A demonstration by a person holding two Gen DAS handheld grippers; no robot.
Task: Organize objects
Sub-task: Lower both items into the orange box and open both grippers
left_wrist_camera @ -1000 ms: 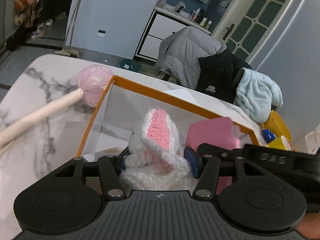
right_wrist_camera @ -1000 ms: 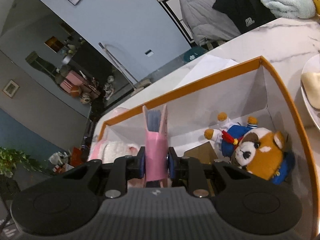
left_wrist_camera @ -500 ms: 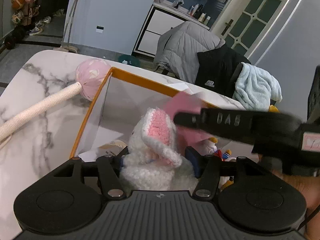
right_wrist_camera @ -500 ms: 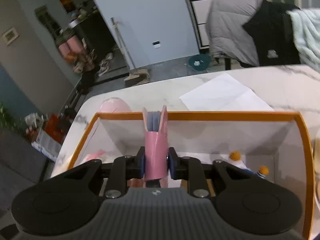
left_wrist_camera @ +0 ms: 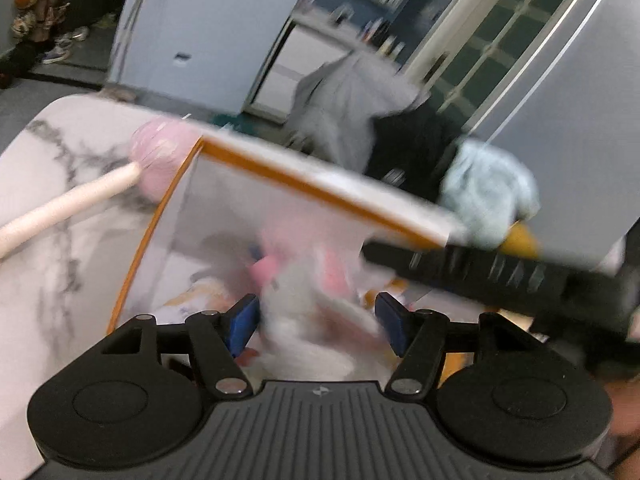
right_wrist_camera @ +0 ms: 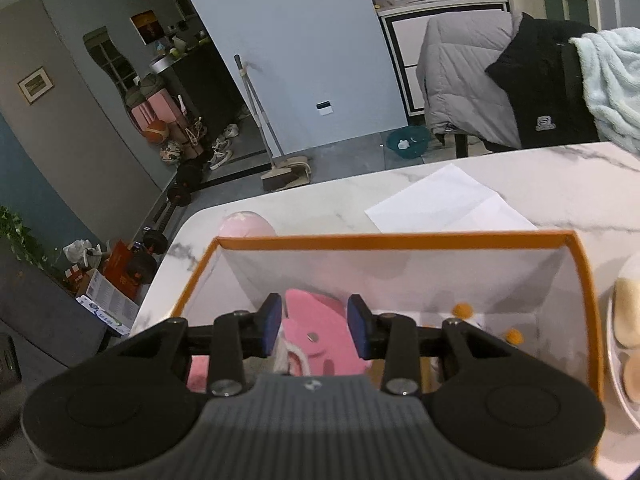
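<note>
An orange-rimmed white box (left_wrist_camera: 320,188) (right_wrist_camera: 400,236) stands on the marble table. My left gripper (left_wrist_camera: 316,320) hangs over its left part with its jaws opening. A white and pink crochet toy (left_wrist_camera: 312,332) is blurred between the blue pads, which do not press on it. My right gripper (right_wrist_camera: 316,326) is over the same box, jaws opening. A pink felt pouch (right_wrist_camera: 320,336) lies loose under and between its pads, inside the box. The right gripper's black body (left_wrist_camera: 500,280) crosses the left wrist view at right.
A pink ball-headed stick (left_wrist_camera: 164,152) (right_wrist_camera: 246,222) lies against the box's far left corner. A white paper sheet (right_wrist_camera: 444,204) lies behind the box. A plate (right_wrist_camera: 612,384) with buns sits at right. Orange parts of a plush toy (right_wrist_camera: 462,310) show in the box's right side. Coats hang on chairs beyond.
Both grippers opened. The right one let go of the upright pink pouch, which now lies in the box. The crochet toy came loose between the left pads. The right gripper rolled level.
</note>
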